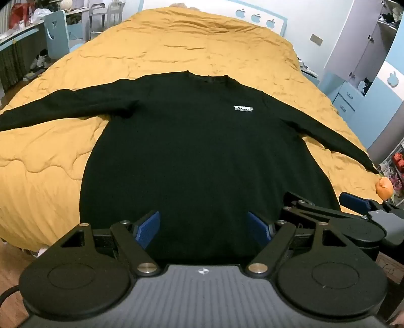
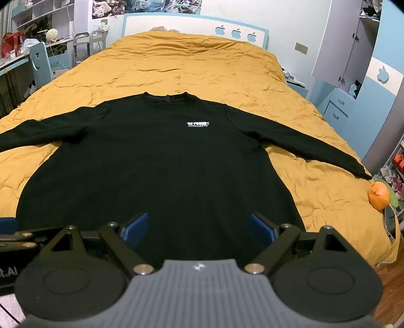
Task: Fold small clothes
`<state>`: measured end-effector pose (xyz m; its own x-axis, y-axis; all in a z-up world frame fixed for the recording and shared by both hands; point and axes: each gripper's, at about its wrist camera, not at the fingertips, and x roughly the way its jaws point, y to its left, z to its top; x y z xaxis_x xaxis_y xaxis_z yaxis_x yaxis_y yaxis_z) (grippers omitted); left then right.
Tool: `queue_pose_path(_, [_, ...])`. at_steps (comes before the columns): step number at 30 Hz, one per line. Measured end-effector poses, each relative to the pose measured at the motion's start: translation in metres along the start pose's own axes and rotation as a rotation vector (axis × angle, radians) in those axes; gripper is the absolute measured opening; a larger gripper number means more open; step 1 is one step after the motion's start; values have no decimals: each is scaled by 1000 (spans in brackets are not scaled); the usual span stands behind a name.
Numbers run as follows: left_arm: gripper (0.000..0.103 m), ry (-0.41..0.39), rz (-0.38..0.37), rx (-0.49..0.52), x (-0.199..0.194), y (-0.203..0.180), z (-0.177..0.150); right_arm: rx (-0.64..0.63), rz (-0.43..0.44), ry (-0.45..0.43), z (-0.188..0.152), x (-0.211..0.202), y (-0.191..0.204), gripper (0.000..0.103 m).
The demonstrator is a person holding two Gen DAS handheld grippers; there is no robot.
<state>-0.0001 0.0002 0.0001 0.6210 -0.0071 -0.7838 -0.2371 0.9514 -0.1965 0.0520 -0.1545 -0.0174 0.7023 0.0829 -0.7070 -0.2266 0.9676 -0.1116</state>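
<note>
Garment: one black long-sleeved sweatshirt [image 2: 161,176] is lying face up on the bed, spread flat, collar pointing toward the headboard and hem toward the foot.
Sleeves: two, both stretching outward from the sweatshirt's body; the left sleeve [image 1: 58,106] and the right sleeve [image 2: 303,146] are resting on the quilt, neither one folded in.
Print: one small white logo [image 2: 198,124] is showing on the sweatshirt's chest, below the collar.
Progress: judging from how it lies, the sweatshirt is laid out and smoothed, but no fold is made yet; sleeves, sides and the lengthwise fold all seem to be remaining.
Left tongs [image 1: 203,228]: released, blue pads standing wide apart, hovering over the sweatshirt's hem near its middle and gripping nothing.
Right tongs [image 2: 198,228]: also released, pads spread wide, hanging over the sweatshirt's hem just beside the left pair, toward the right sleeve, holding nothing.
Tongs count: two pairs, both empty.
Bedding: one mustard-yellow quilt [image 2: 192,65] is lying under the sweatshirt and reaching out on every side of it.
Headboard: one white-and-blue headboard [image 2: 181,22] with three apple cut-outs is standing well beyond the sweatshirt's collar.
Orange thing: one orange object [image 2: 378,195], perhaps a peeled fruit, is sitting just past the right sleeve's cuff at the bed's edge.
</note>
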Motion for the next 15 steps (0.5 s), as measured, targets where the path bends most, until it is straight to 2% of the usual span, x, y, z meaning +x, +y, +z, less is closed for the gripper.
queue_pose_path(15, [92,7,-1,-2,3,0,-3,4,4,-1,0,0,0,83])
